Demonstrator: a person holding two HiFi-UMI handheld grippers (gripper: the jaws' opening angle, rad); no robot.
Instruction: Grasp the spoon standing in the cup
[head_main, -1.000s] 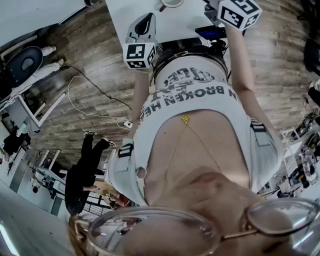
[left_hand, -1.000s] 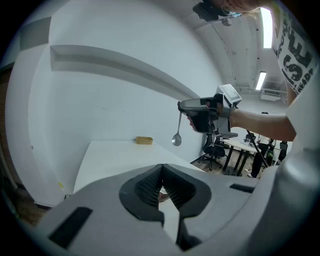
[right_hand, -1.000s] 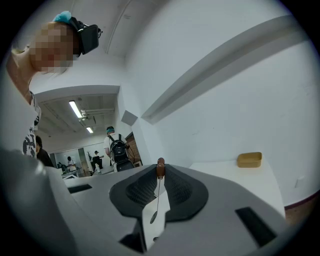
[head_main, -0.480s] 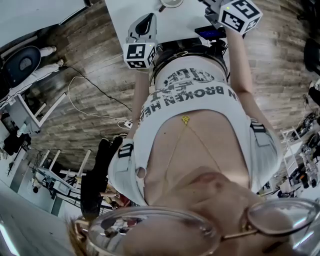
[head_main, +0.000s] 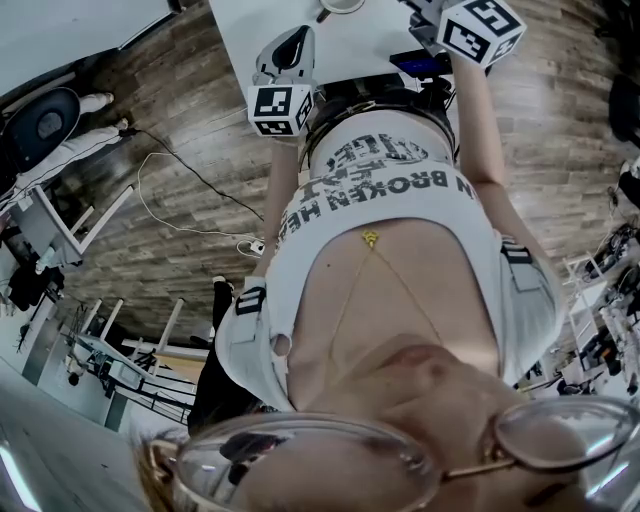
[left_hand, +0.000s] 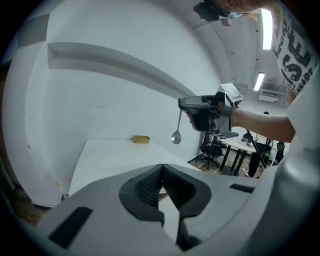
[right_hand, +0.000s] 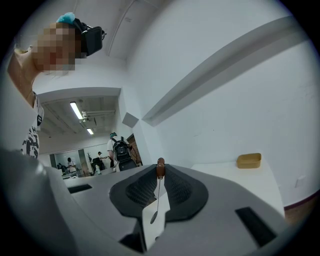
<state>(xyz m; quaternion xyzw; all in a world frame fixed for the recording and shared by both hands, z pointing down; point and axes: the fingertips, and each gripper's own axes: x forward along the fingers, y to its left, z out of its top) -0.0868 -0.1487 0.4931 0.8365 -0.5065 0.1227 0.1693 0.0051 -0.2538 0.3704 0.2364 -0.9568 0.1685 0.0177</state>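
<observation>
White table (left_hand: 110, 155) against a white wall (left_hand: 100, 100). Right gripper (right_hand: 160, 175): jaws clamped on the brown handle tip of the spoon (left_hand: 176, 134), bowl hanging down, above the tabletop. Left gripper (left_hand: 161, 172): jaws together, nothing between. Tan tray (left_hand: 141, 139): far table edge.

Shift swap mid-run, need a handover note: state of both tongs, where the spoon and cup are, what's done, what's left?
Left tongs: shut, empty, over the white table.
Right tongs: shut on the brown handle end of the spoon, which hangs bowl-down in the air, clear of the table.
Cup: on the table, at the head view's top edge.
Done: spoon grasped and out of the cup.
Left: nothing of the grasp; hold the grip.
</observation>
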